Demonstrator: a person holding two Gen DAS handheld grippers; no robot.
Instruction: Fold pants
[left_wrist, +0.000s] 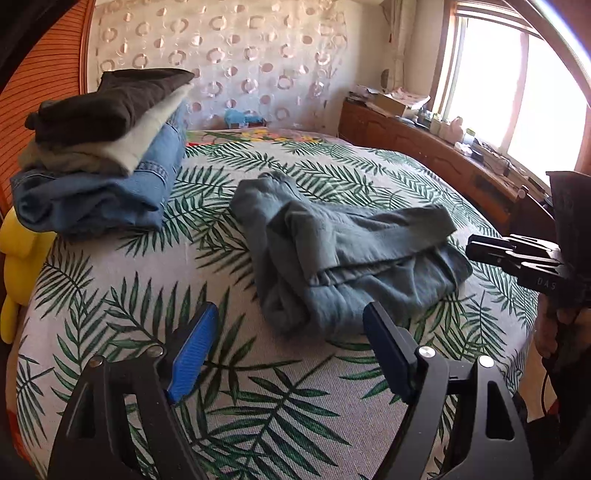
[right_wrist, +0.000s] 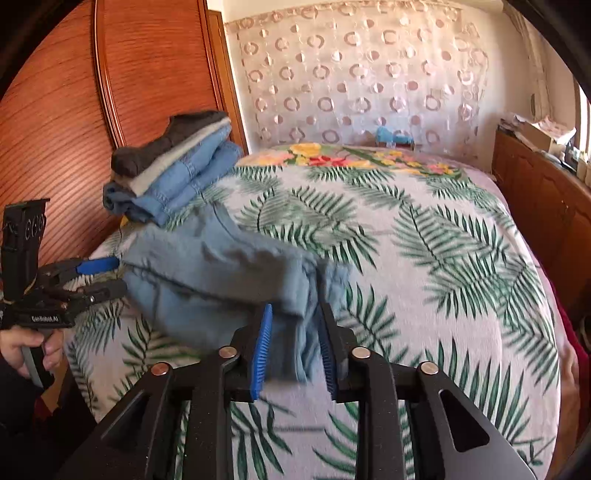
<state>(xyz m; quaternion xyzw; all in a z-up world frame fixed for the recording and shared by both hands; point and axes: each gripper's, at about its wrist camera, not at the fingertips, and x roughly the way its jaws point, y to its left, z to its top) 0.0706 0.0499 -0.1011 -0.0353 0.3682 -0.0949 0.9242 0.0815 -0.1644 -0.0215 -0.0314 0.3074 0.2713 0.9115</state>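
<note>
Left wrist view:
- Left gripper (left_wrist: 291, 321): jaws wide apart, nothing between the blue pads (left_wrist: 192, 354), poised over the leaf-print bedspread (left_wrist: 110, 306) just short of the pants.
- Grey-blue pants (left_wrist: 332, 251): rumpled and part folded at mid-bed, one band of cloth laid across the top.
- Stack of folded clothes (left_wrist: 103, 162): far left of the bed, dark piece on top, pale one beneath, denim at the bottom.
- Yellow soft toy (left_wrist: 22, 254): at the bed's left edge, below the stack.
- Right gripper (left_wrist: 476, 249): in from the right edge, tips just beside the pants' right end; contact not discernible here.

Right wrist view:
- Right gripper (right_wrist: 295, 343): jaws partly apart, a fold of the pants (right_wrist: 221, 280) between the pads; cloth close to both pads, firm pinch not discernible through blur.
- Left gripper (right_wrist: 109, 275): at the left, jaws spread, empty, beside the pants' far edge, held by a hand (right_wrist: 26, 347).
- Stack of folded clothes (right_wrist: 173, 166): beyond the pants, against the wooden headboard (right_wrist: 74, 110).
</note>
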